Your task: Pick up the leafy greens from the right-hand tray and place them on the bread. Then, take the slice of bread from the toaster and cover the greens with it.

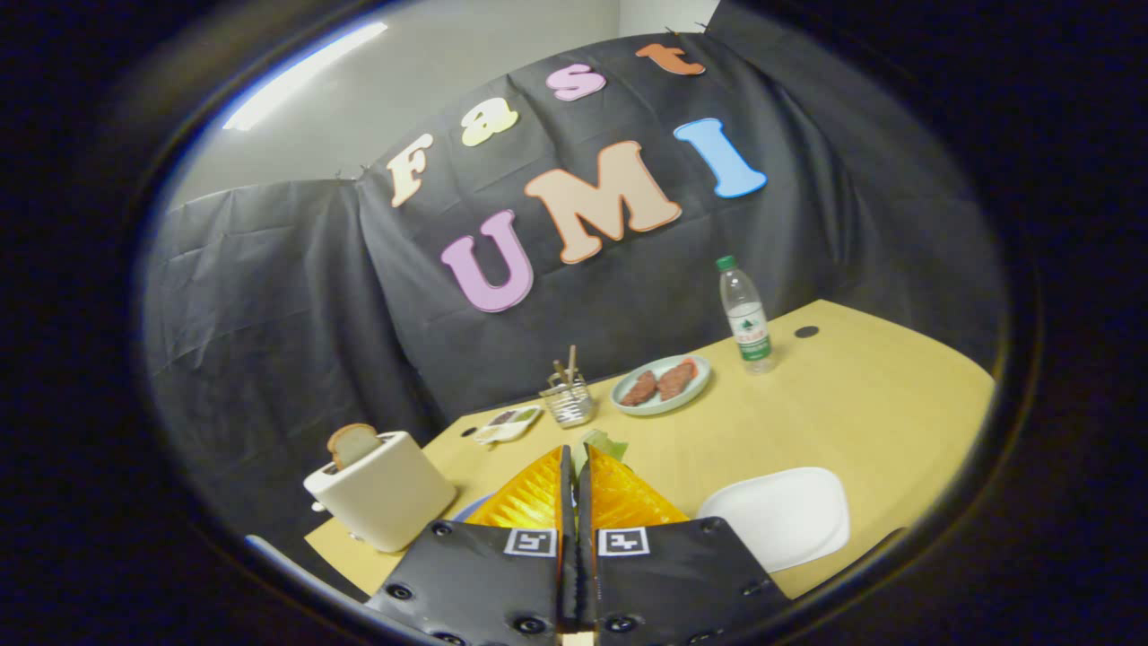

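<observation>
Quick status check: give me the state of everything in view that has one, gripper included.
gripper: shut on leafy greens, lifted above table
leafy greens: pinched at fingertips
bread slice: upright in toaster
white tray: empty
water bottle: upright, capped
green plate: holds two meat pieces

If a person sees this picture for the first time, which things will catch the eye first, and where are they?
First the gripper: its two fingers are closed together on a piece of leafy greens that sticks out at their tips. Beside the fingers stands a white toaster with a slice of bread rising from its slot, and on their other side lies a white tray. Beyond them, a plate and a water bottle stand on the wooden table.
</observation>
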Tool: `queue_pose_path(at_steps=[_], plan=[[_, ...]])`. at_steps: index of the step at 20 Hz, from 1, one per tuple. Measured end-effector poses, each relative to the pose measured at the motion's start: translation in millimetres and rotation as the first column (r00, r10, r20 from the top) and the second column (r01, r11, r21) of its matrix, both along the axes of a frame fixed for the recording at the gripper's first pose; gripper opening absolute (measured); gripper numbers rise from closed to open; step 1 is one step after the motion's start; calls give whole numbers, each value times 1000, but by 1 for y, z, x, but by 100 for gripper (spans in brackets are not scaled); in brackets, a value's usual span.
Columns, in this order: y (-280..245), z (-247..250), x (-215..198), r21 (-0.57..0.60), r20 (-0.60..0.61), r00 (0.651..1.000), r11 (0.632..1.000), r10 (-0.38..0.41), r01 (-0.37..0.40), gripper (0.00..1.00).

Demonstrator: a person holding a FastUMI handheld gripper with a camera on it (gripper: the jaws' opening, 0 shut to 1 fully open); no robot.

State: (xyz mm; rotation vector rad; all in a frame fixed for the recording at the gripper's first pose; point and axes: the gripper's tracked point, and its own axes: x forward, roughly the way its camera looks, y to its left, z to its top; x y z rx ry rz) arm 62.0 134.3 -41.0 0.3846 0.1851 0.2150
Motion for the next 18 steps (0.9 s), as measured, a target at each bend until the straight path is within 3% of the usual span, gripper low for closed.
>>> queue_pose_path(at_steps=[4,11,15,18], plan=[[70,2,5,79,2,993,990,121,-121,3],[142,-47,30,218,-129,974,963,188,-157,3],[123,-114,38,111,-327,940,992,94,-60,3],[101,-137,42,30,-379,925,1000,19,-9,3]])
